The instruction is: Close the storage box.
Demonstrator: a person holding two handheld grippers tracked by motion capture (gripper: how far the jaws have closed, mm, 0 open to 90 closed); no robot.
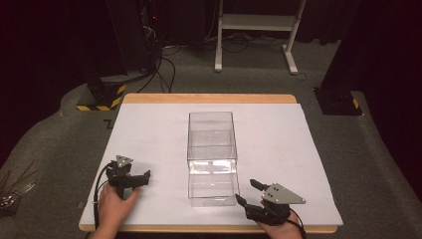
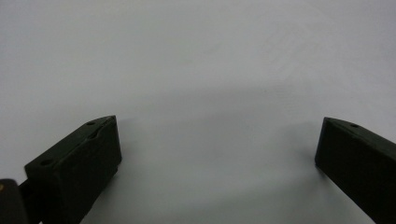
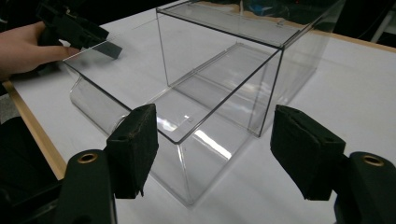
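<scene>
Your left gripper [image 1: 141, 180] rests low over the near left part of the white table [image 1: 308, 149], jaws spread wide with nothing between them; its own view looks along the bare white surface. Your left hand [image 1: 113, 206] grips it from the near edge.

In the middle of the table, running from mid-depth toward the near edge, stands the clear plastic box [image 1: 211, 157]. It is a transparent, thin-walled case with a flat top panel over the far half and a lower section toward you whose near end curves down to the table. It will likely be light and stiff but slick, and the thin walls could crack or flex under a hard squeeze. I would take it across a straight wall or an upper rim edge, not the rounded near end, where pads may slip.

Your right gripper [image 1: 246, 191] sits at the near edge just right of the box, jaws open, pointed at its near corner, touching nothing.
</scene>
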